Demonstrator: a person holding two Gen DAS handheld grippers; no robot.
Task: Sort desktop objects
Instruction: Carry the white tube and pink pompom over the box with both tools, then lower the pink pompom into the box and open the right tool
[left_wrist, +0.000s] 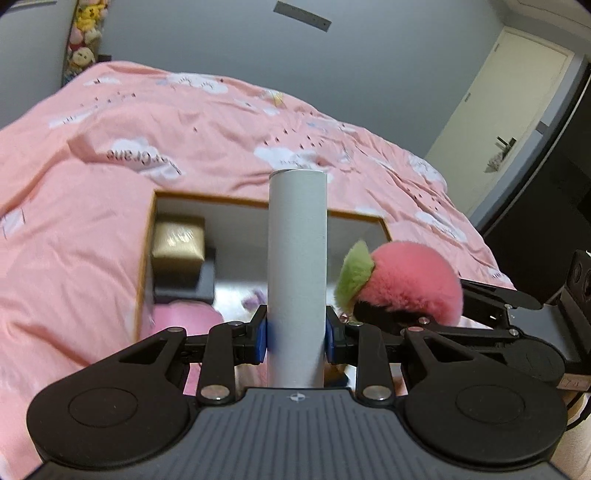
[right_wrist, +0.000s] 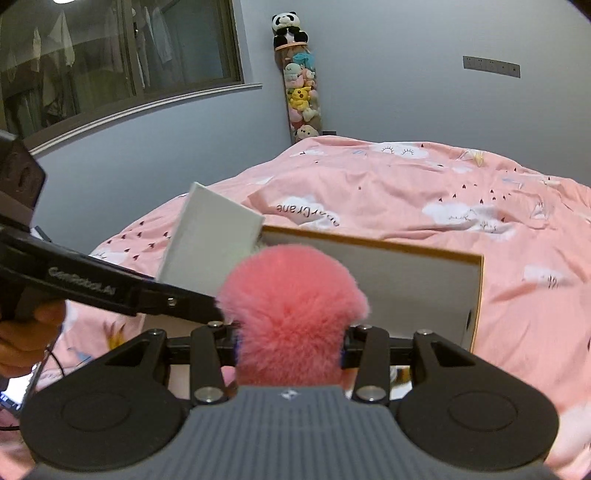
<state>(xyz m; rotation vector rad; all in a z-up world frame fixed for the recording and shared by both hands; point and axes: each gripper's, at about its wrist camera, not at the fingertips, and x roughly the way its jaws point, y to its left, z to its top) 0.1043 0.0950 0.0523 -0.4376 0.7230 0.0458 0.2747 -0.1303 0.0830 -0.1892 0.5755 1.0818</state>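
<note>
Landmark: the open box (left_wrist: 184, 201) lying on the pink bed (left_wrist: 92, 155).

Left: the left gripper (left_wrist: 297, 332) has its jaws closed on a grey cardboard tube (left_wrist: 297, 258). The tube's long axis stands upright, crosswise to the jaws, in front of the box's open interior and above its near edge. A gold block (left_wrist: 179, 242) on a black box (left_wrist: 205, 284) fills the box's left end.

Right: the right gripper (right_wrist: 290, 350) has its jaws closed on a pink plush peach (right_wrist: 291, 302). The peach hangs before the box's right half, its green leaf (left_wrist: 352, 275) turned toward the tube.

Judgement: both loads lie on the near side of the box. The tube is nearer its middle, so each deposit calls for a forward, downward move. The tube probably needs tipping to lie flat inside.
</note>
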